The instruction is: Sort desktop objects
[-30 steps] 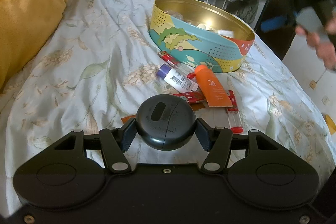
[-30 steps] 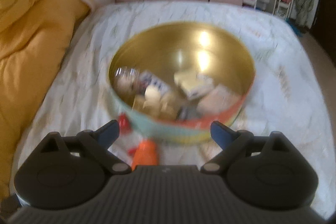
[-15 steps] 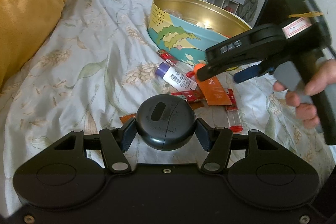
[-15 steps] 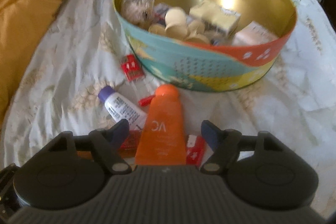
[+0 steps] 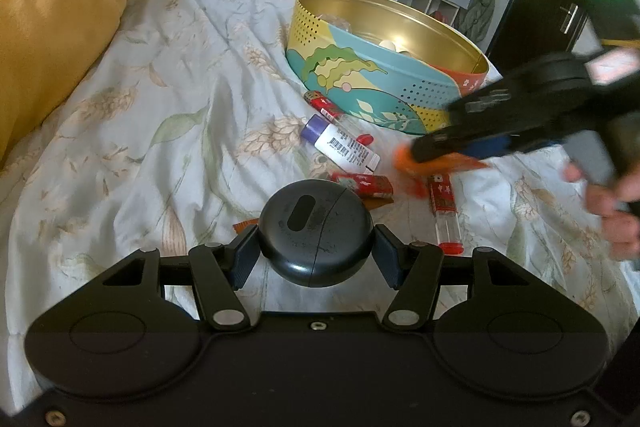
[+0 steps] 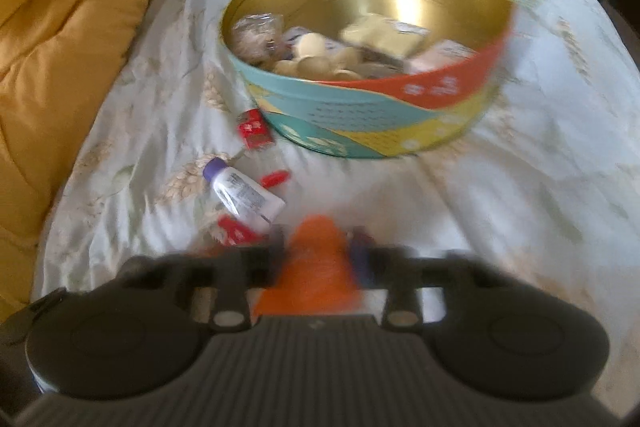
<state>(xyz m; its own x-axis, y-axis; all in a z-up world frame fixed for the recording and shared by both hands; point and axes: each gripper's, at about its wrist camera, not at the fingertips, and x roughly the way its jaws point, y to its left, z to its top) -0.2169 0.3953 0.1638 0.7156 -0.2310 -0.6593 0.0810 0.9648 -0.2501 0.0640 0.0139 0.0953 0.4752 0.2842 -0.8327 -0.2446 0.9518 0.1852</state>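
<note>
Yellow duvet (image 5: 60, 27) is lying at far left on the floral sheet (image 5: 140, 115). Left gripper (image 5: 315, 251) is clamping a black round case (image 5: 314, 231). Purple-capped tube (image 5: 340, 145) and red lighters (image 5: 444, 207) are lying on the sheet before the tin (image 5: 384, 83), which is holding small items. Right gripper (image 6: 316, 259), blurred, is closing on an orange tube (image 6: 316, 267) near the tin; a hand (image 5: 612, 203) is squeezing its handle.

Floral bedsheet (image 5: 168, 115): tin (image 5: 360, 95), white tube (image 5: 344, 145), perhaps lighters (image 5: 444, 203).
</note>
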